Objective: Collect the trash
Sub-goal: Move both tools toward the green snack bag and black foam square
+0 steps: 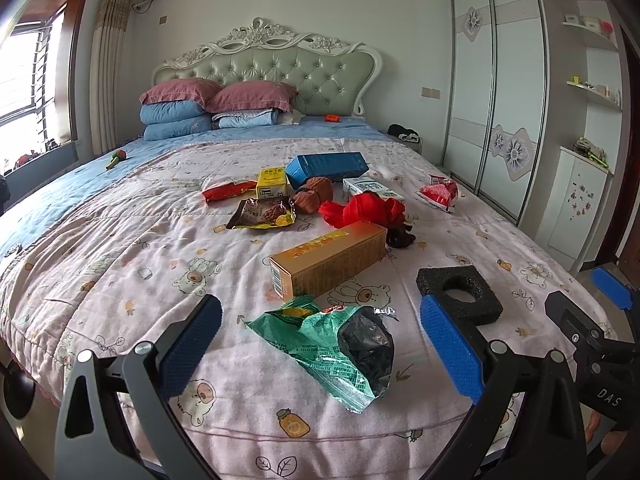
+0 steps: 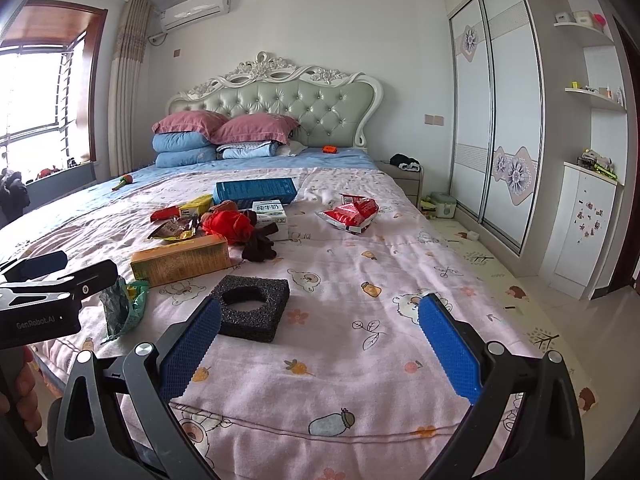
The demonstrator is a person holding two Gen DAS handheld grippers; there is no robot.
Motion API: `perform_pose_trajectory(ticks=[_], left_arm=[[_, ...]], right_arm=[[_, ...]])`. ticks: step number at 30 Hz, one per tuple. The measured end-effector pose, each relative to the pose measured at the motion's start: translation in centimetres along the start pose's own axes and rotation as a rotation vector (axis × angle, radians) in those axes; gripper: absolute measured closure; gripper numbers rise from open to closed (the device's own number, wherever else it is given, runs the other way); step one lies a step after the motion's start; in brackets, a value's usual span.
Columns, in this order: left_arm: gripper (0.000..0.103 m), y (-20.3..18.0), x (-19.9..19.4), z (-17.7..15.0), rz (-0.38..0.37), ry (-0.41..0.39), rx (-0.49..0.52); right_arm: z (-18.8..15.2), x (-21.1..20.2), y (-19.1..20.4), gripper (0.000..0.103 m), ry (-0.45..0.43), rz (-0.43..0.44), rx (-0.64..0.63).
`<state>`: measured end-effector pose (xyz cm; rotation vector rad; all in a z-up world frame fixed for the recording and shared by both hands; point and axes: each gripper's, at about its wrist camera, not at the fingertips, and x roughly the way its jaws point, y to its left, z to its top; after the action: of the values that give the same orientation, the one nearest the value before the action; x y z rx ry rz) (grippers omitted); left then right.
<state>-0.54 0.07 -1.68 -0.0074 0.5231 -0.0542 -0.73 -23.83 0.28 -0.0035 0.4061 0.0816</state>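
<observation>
Left hand-held gripper [image 1: 320,344] spread wide over green wrapper [image 1: 332,352]; light, crinkly, limp; pinch its 12 o'clock edge; right hand-held gripper [image 2: 320,344] likewise apart.

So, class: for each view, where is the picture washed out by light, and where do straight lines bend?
Left wrist view: the window glares white at the left edge; the wardrobe bows. Right wrist view: the window is blown out; the wardrobe curves.
</observation>
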Motion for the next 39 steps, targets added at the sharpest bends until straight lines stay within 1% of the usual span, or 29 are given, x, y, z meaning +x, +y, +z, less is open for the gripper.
perform_pose_trajectory(ticks=[14, 22, 39], left_arm=[[0.004, -0.8, 0.7, -0.2, 0.003, 0.021, 0.015], [0.004, -0.9, 1.4, -0.3, 0.008, 0.047, 0.007], [0.004, -1.0, 2.8, -0.1, 0.028, 0.101, -0.031]], right_arm=[[-0.2, 0.4, -0.4, 0.008, 0.01, 0.015, 0.006], [-0.5, 0.6, -0.5, 0.008, 0.017, 0.017, 0.006], [-0.8, 1.6, -1.1, 0.008, 0.017, 0.049, 0.004]])
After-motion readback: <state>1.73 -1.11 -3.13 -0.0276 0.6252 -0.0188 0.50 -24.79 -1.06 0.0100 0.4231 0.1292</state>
